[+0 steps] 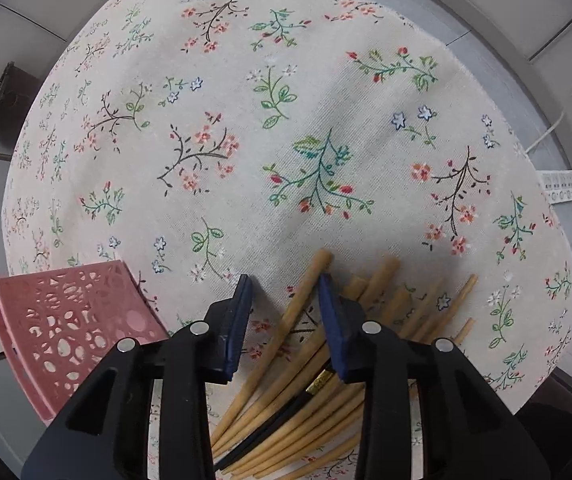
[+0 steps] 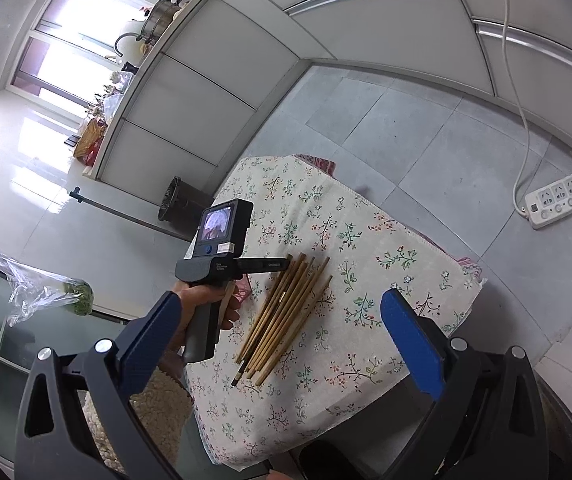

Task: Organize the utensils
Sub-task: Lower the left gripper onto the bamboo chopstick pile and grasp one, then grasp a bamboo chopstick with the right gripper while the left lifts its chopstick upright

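Between the half-closed pads of the left gripper (image 1: 285, 280) one bamboo chopstick (image 1: 286, 322) is straddled, grip unconfirmed; light, stiff, slippery, best pinched mid-shaft. Right gripper (image 2: 278, 322) is held wide, empty.

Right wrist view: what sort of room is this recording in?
Most likely a home kitchen: a counter with a steel pot over cabinet doors, a tiled floor, and a small floral-clothed table bearing chopsticks.

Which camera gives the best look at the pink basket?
The left wrist view: the pink basket fills the lower left, perforated wall plain, beside the left gripper. The right wrist view shows only a pink sliver behind the hand.
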`<act>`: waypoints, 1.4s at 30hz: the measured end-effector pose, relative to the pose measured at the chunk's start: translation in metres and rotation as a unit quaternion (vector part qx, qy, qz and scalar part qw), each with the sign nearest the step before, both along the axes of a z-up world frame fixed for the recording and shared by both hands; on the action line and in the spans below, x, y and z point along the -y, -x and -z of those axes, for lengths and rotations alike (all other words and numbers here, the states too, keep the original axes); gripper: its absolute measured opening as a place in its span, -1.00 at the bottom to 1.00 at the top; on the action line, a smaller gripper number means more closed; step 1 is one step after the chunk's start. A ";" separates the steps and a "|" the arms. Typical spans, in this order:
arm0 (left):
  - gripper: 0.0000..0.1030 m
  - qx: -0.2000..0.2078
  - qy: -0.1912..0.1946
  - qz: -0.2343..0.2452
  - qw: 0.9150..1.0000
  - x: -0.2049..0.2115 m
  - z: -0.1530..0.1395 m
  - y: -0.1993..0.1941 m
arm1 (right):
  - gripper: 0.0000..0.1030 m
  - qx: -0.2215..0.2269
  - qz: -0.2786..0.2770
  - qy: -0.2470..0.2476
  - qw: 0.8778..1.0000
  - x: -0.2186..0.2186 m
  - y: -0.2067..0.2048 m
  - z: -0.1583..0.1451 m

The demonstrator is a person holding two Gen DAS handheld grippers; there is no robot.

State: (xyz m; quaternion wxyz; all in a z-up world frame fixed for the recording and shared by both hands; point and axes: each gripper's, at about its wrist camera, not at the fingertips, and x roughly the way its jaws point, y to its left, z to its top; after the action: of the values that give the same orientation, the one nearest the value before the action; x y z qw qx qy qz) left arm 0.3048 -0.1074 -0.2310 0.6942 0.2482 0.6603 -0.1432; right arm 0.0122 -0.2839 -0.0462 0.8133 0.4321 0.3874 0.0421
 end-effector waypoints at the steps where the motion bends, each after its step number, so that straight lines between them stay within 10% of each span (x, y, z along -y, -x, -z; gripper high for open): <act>1: -0.37 -0.002 0.004 -0.001 1.000 0.000 0.003 0.000 | 0.89 0.000 0.003 0.007 1.000 0.000 0.000 -0.001; 4: -0.71 -0.012 0.028 0.008 1.000 -0.004 0.000 0.007 | 0.88 -0.005 0.019 0.023 1.000 0.002 0.000 -0.002; 16: -0.88 0.114 0.091 0.031 0.989 -0.027 -0.063 0.064 | 0.88 -0.127 0.045 0.047 0.990 -0.020 -0.040 0.050; 27: -0.88 0.238 0.137 0.041 0.961 -0.105 -0.156 0.150 | -0.14 -0.249 -0.008 -0.001 0.969 -0.080 -0.108 0.123; 42: -0.88 0.320 0.236 -0.024 0.917 -0.179 -0.229 0.202 | -0.57 -0.324 0.038 0.030 0.945 -0.130 -0.157 0.173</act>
State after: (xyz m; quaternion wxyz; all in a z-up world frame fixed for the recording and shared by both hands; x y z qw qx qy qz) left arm 0.1032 0.0712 -0.0023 0.9099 0.0939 0.3559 -0.1914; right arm 0.1691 -0.1540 -0.2189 0.6572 0.4120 0.6148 -0.1429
